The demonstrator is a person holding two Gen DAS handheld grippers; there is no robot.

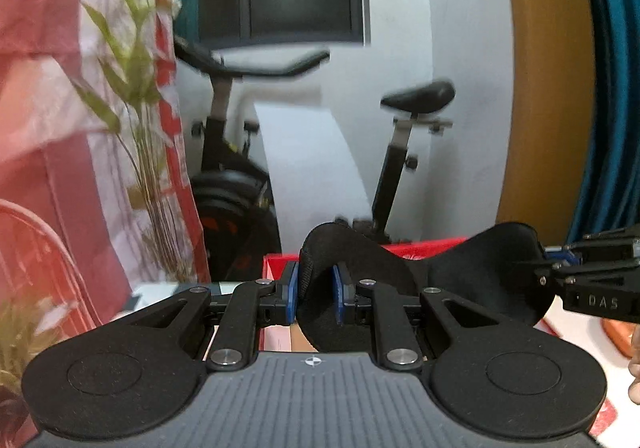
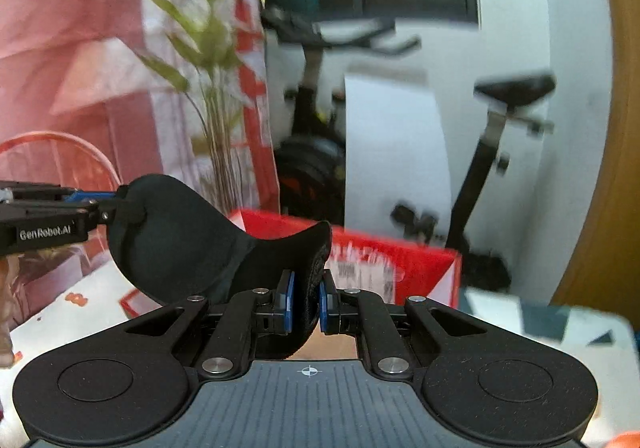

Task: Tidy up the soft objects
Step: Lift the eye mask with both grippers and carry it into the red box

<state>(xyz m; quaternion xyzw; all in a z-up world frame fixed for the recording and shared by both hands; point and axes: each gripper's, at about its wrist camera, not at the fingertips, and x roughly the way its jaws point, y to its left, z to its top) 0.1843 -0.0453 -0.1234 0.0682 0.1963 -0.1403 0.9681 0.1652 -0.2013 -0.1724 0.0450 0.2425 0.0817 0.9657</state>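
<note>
While level, both tools [image 1: 315, 298] [image 2: 307, 302] grip mask [image 1: 460, 272].

Left gripper [image 1: 316, 298]: clamped on black eye mask [image 1: 460, 272]
Right gripper [image 1: 560, 272]: pinches mask's far end
Red box [image 1: 424, 250]: behind mask

Matt black cloth eye mask [image 1: 472, 268], textured at its edge; glossy red cardboard box [image 2: 400, 260] behind it.

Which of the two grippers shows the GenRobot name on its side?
The left gripper, reaching in from the left edge of the right wrist view to pinch the black eye mask. The right gripper, seen from the left wrist view, shows only the letters DAS.
</note>
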